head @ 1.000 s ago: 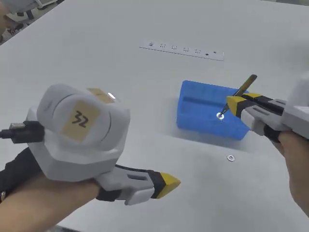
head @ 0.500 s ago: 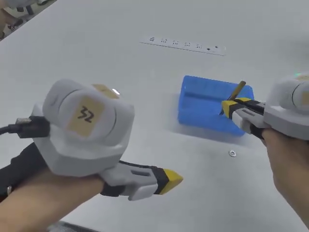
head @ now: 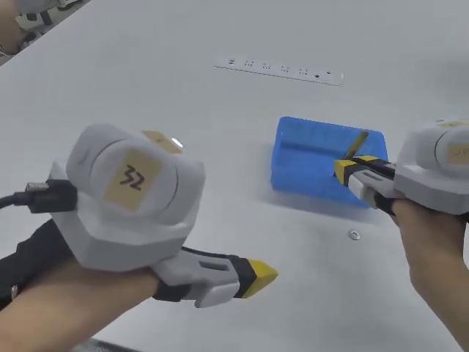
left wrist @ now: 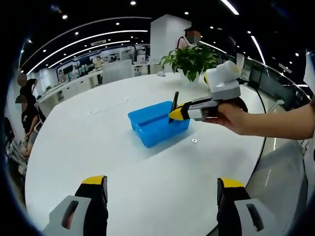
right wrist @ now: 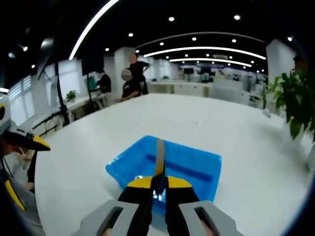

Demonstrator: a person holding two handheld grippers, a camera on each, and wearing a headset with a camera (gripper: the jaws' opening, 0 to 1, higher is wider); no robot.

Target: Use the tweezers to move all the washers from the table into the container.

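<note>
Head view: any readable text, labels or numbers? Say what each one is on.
"32": on the tan sticker on top of the left gripper body, printed at a tilt.
Yellowish sticker on the right gripper body: cut off by the picture's edge, not readable.
White strip lying on the table: a row of dark marks, too small to read.

The left gripper [left wrist: 161, 181] rises from the bottom edge, its yellow-tipped jaws wide apart over the round white table [left wrist: 98, 147]. A blue rectangular plastic container [left wrist: 152, 125] sits at centre. From the right, a hand [left wrist: 231, 117] holds the right gripper [left wrist: 176, 114], clamped on slim dark tweezers [left wrist: 173, 101] above the container. A small silver washer [left wrist: 194, 141] lies just lower right.
</note>
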